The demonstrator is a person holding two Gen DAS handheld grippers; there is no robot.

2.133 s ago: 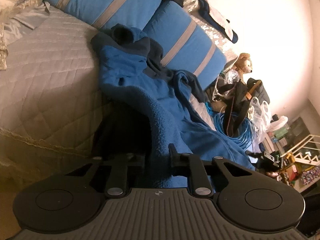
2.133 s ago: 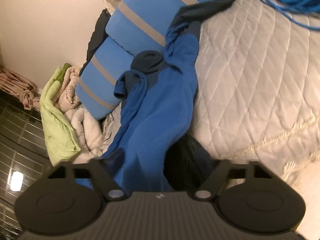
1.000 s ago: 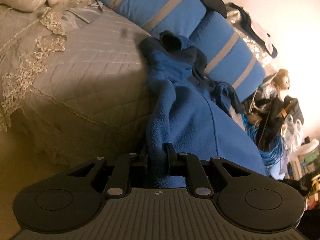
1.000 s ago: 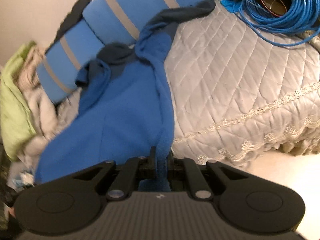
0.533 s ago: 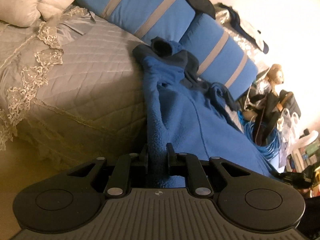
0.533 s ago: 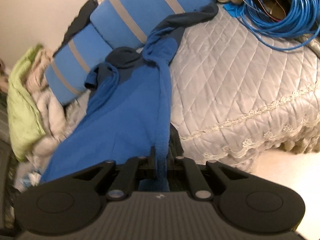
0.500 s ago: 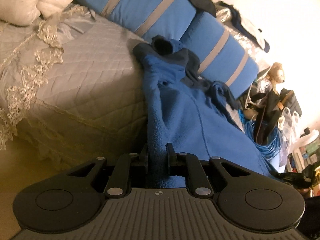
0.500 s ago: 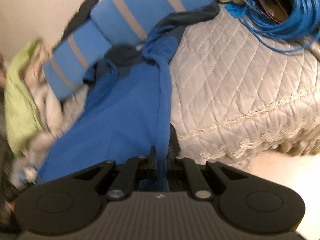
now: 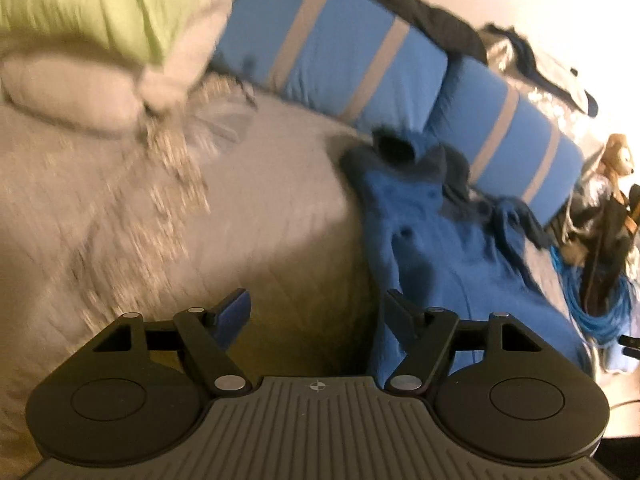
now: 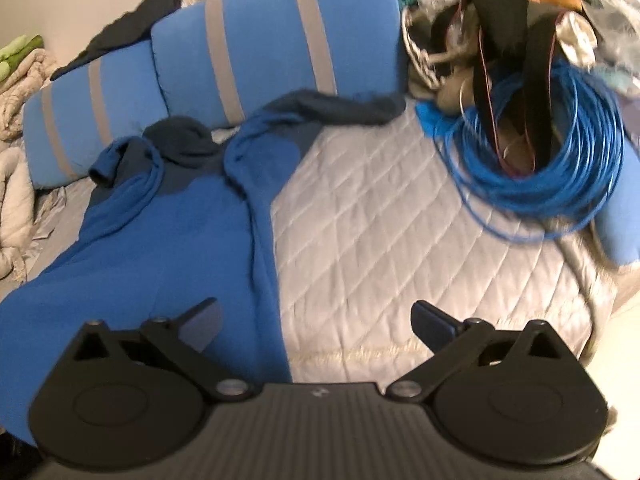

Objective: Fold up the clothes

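A blue fleece top with dark navy collar and cuffs (image 9: 452,248) (image 10: 160,240) lies spread on the grey quilted bed (image 9: 192,216) (image 10: 400,232), hem toward me, collar near the pillows. One dark sleeve stretches along the pillow base in the right wrist view. My left gripper (image 9: 316,310) is open over the bed edge, the fleece just by its right finger. In the right wrist view my right gripper (image 10: 316,318) hangs open above the fleece's right edge, nothing held.
Two blue pillows with grey stripes (image 9: 360,56) (image 10: 248,48) line the back of the bed. A coil of blue cable (image 10: 536,152) and dark straps sit at the right. A pale duvet with a green cloth (image 9: 92,28) is piled at the left.
Both grippers have let go of the fleece hem and opened wide. The fleece now rests flat on the bed, and both cameras have swung outward, with motion blur.
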